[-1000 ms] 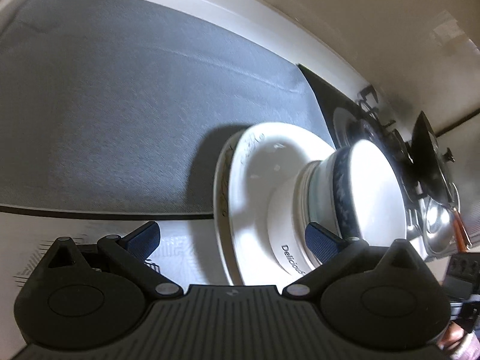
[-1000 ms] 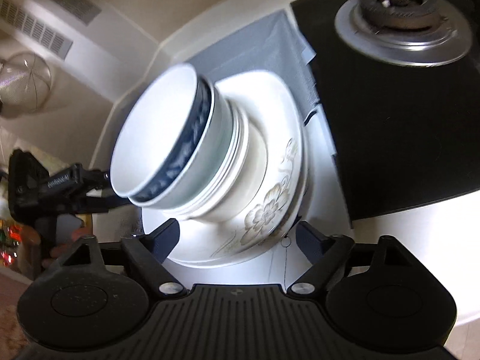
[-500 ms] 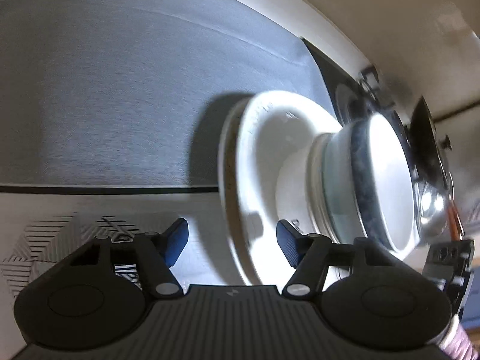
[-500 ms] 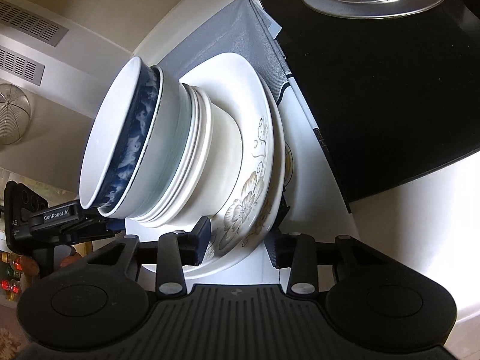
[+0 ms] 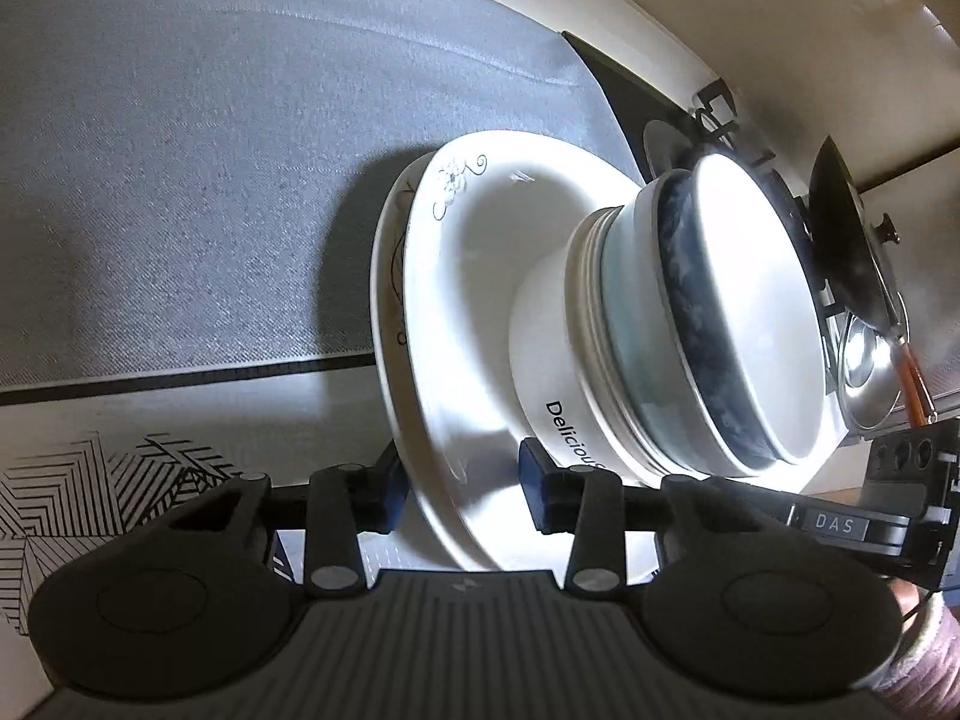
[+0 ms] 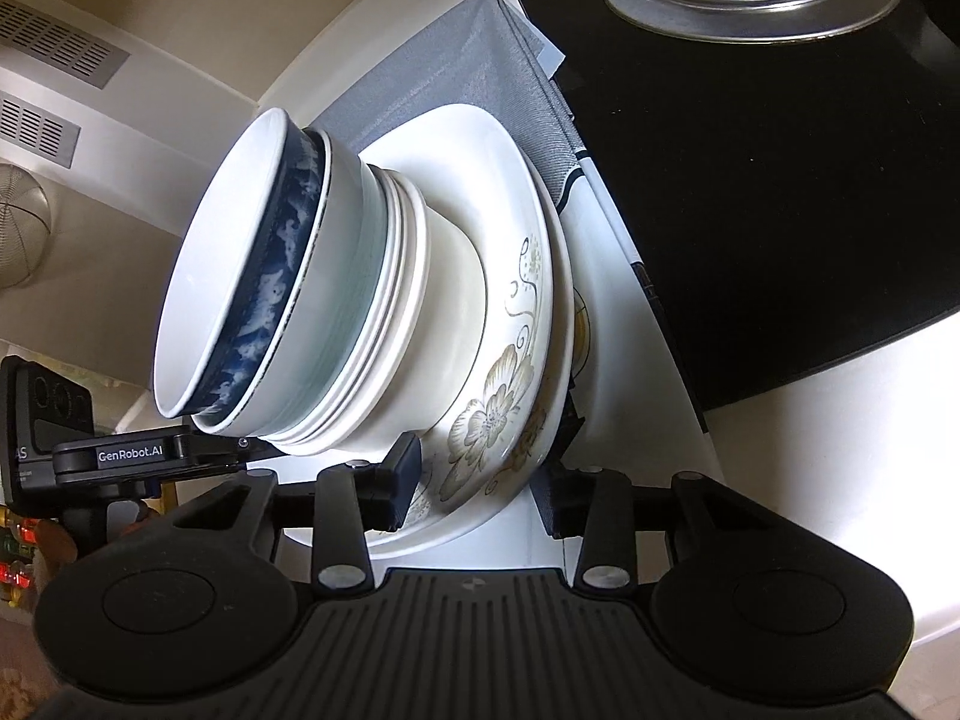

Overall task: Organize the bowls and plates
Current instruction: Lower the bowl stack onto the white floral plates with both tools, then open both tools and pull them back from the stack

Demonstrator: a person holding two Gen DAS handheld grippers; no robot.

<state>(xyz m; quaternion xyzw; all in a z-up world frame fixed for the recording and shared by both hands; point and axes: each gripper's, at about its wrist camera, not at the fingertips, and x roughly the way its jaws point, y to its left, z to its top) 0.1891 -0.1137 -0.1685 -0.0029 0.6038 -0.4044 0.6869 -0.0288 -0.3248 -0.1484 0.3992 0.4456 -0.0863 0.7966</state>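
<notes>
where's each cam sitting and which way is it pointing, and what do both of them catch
Left wrist: sits on the left gripper, looking down along its fingers at the plates under nested bowls on a grey mat; its jaws, just closing, straddle the plates' rim; the right gripper shows opposite.
Right wrist: sits on the right gripper, facing the same stack from the stove side; jaws clamp the plates' rim.
Shared: plates, bowls, mat, stove, each other's gripper.
</notes>
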